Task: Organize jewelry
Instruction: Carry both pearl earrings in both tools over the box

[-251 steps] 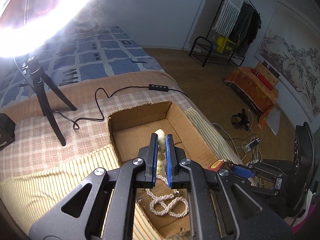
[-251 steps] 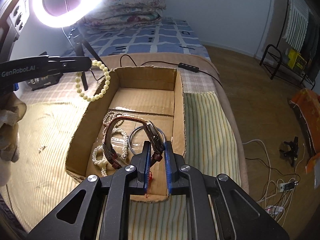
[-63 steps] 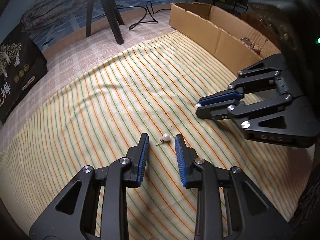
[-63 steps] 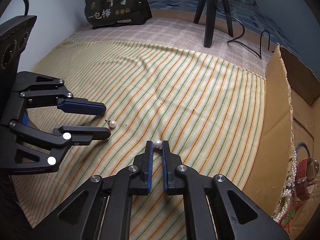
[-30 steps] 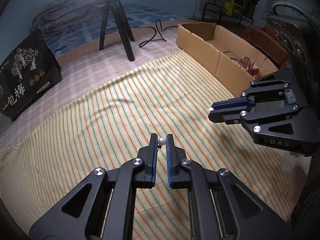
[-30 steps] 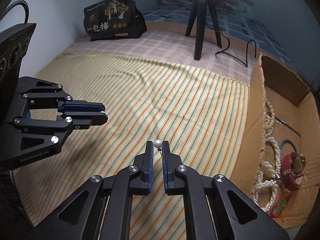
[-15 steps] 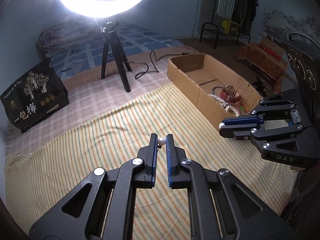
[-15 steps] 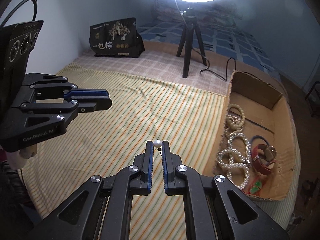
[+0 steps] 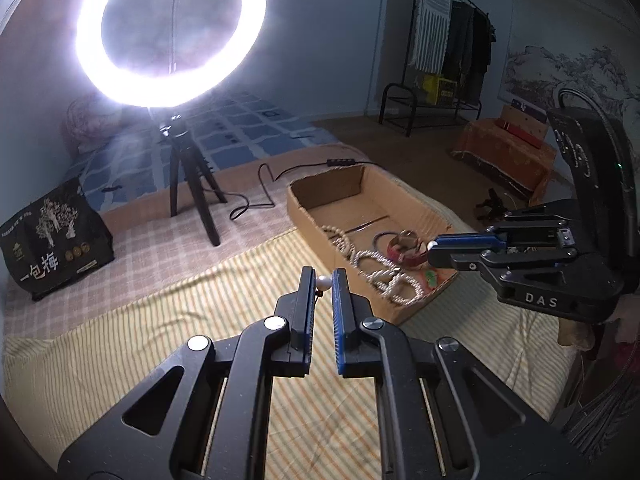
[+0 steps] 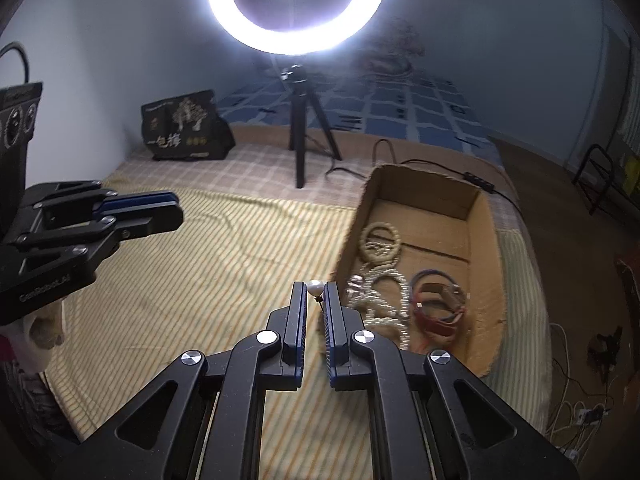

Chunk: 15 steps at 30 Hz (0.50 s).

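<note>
— Jewelry first: where are the two small white pearl stud earrings?
— One pearl stud [image 9: 324, 281] is pinched at the tips of the left tool [image 9: 322, 286], clenched on it above the yellow striped bedspread [image 9: 132, 344]. The other pearl stud [image 10: 315, 288] is clamped in the right tool [image 10: 315, 294], likewise clenched.
— And the open brown cardboard box [image 10: 486, 280]?
— At about two o'clock from the right tool, on the bed. Inside lie white bead necklaces [image 10: 380, 276] and a red-strapped wristwatch [image 10: 438, 304].
— Beyond?
— A glowing white ring light [image 9: 170, 32] on a black tripod, at twelve o'clock.
</note>
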Tool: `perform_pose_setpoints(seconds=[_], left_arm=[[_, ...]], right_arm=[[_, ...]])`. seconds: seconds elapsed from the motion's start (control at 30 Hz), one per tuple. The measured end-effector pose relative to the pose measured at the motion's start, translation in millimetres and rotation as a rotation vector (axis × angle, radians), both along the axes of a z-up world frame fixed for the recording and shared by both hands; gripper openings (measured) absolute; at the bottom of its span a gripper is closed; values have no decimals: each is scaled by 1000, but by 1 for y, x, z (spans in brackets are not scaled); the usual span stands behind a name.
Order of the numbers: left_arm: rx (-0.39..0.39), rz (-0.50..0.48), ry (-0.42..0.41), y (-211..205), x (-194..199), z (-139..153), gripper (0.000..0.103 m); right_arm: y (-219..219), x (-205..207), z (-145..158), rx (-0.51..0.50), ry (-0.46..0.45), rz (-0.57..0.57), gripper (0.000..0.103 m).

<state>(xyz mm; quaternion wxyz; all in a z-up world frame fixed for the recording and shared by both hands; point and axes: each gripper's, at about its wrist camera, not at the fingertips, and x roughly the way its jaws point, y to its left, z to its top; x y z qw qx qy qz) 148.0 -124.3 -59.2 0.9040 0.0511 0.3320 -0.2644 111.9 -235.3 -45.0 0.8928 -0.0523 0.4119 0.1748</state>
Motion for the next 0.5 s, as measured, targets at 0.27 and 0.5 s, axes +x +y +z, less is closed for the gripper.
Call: perform_pose_setpoints(seconds=[0.27, 0.5], left_arm=[[-17, -36, 0, -34, 3, -1, 6], [-29, -55, 8, -61, 13, -6, 6]], right_arm=[[-36, 13, 7, 12, -19, -73, 6], [-62, 33, 2, 22, -15, -119, 7]])
